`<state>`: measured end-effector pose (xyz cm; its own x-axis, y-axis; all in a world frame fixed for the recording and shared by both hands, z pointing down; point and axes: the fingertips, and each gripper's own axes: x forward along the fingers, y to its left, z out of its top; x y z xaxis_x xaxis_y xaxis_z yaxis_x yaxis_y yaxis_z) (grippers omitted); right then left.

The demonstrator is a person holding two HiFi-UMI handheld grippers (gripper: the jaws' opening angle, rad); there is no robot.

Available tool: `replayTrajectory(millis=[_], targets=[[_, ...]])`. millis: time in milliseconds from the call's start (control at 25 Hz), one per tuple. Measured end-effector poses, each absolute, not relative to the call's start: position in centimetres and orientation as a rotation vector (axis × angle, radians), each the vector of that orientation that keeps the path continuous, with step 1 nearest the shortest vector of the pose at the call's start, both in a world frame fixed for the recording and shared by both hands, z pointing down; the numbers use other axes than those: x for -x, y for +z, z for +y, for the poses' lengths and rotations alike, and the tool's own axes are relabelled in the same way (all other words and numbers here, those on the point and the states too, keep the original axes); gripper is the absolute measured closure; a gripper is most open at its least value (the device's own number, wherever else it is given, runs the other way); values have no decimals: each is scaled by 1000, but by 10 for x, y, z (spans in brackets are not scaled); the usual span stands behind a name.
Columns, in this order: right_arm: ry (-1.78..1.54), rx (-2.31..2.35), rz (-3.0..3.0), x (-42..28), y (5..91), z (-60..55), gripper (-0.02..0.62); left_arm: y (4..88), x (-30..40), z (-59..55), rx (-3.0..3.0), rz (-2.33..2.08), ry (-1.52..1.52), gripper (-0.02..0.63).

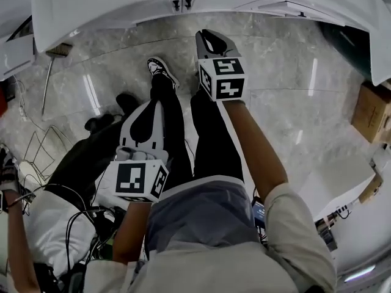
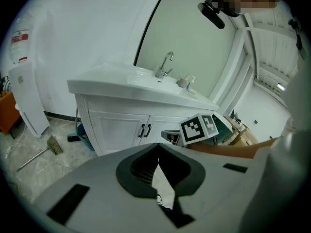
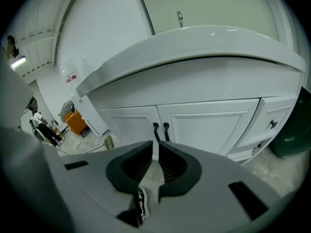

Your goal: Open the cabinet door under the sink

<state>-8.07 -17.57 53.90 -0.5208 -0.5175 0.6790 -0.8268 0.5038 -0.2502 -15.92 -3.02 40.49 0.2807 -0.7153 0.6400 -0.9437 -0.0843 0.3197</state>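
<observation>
- Marble floor (image 1: 287,60) underfoot; white vanity with its sink (image 3: 194,42) stands ahead of me.
- Both cabinet doors (image 3: 209,127) under the sink are closed, with the paired black handles (image 3: 160,130) at the centre seam.
- My right tool (image 3: 156,148): jaws a narrow slit apart, empty, aimed at the handles, short of them.
- My left tool (image 2: 158,152): tips clenched together, empty, held further back.

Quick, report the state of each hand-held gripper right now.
Left hand-held gripper: closed, jaws together, holding nothing.
Right hand-held gripper: slightly open, a narrow gap between the jaws, holding nothing.
</observation>
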Motion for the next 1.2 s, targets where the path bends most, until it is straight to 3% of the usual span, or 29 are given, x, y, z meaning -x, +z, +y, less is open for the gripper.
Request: replayTrajectory(millis=[1200], targets=[[816, -1097, -2136, 116, 634, -245, 491, 467, 159, -38, -1767, -1419, 476, 606]])
